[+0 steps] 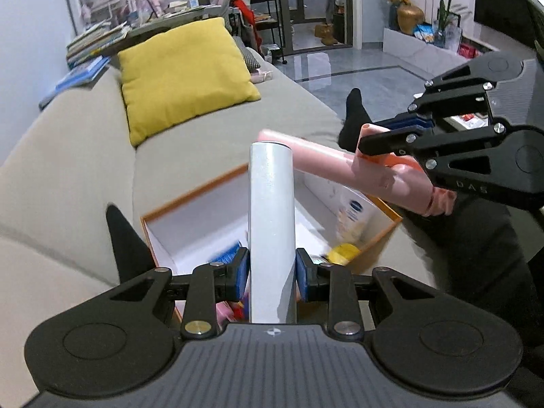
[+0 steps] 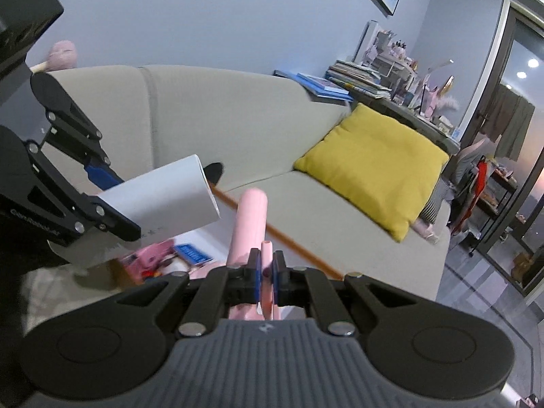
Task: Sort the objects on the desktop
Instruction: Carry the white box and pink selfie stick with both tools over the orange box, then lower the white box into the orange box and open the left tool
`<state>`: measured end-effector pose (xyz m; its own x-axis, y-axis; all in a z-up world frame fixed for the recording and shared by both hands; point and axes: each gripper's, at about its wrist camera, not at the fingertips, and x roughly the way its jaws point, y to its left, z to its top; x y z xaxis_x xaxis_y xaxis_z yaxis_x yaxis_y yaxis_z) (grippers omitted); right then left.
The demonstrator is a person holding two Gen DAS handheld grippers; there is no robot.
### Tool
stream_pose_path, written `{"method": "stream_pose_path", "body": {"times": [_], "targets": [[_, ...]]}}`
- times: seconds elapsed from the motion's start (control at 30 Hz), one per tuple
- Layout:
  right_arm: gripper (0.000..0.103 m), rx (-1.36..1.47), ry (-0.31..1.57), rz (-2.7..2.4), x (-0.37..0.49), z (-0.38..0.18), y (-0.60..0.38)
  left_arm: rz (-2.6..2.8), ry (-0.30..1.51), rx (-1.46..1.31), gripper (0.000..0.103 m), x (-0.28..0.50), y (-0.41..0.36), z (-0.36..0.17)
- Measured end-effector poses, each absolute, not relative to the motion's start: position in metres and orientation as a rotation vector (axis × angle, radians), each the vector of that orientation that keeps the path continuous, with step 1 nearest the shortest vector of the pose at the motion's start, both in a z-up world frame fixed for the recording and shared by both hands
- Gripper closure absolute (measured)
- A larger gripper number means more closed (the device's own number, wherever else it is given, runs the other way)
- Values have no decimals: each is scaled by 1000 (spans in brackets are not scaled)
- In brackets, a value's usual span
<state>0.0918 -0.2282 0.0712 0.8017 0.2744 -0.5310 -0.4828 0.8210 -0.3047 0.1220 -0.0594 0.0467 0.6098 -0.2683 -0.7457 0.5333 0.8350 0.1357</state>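
My left gripper (image 1: 272,272) is shut on a white cylinder (image 1: 271,210), which stands upright between the blue pads above an open box (image 1: 190,197) with an orange rim. My right gripper (image 1: 374,139) comes in from the right, shut on a pink tube-shaped thing (image 1: 326,159) that hangs tilted over the box. In the right wrist view the right gripper (image 2: 267,272) pinches a thin pink tab of the pink tube (image 2: 248,227). There the left gripper (image 2: 115,204) holds the white cylinder (image 2: 163,200) at the left.
The box rests on a beige sofa (image 1: 210,136) and holds a lotion bottle (image 1: 353,217), a yellow item (image 1: 343,253), a blue item (image 1: 227,255) and pink things (image 2: 153,255). A yellow cushion (image 1: 183,74) lies further back. A person's dark-socked foot (image 1: 355,115) is at the sofa's edge.
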Motion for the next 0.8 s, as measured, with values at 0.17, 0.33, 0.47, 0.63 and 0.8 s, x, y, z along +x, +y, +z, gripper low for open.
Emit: {"method": "stream_pose_path", "body": {"times": [0.17,0.33,0.47,0.63,0.8], "targets": [[97,-441,504,416,134,72,-233,-477,791,469,71,157,-69,47],[97,-396,546,400,177,65,-247,-503,865,564,70,199,-82,26],[97,-326,581,410,206,57,-258,-541,921,668,70,232,-97,1],[97,-301,603,442,221,45,-260,-626,957,872,70,253,-119,-27],[97,-303,621,480,226,35,-260,-724,976,1016,70,269,-129,-57]]}}
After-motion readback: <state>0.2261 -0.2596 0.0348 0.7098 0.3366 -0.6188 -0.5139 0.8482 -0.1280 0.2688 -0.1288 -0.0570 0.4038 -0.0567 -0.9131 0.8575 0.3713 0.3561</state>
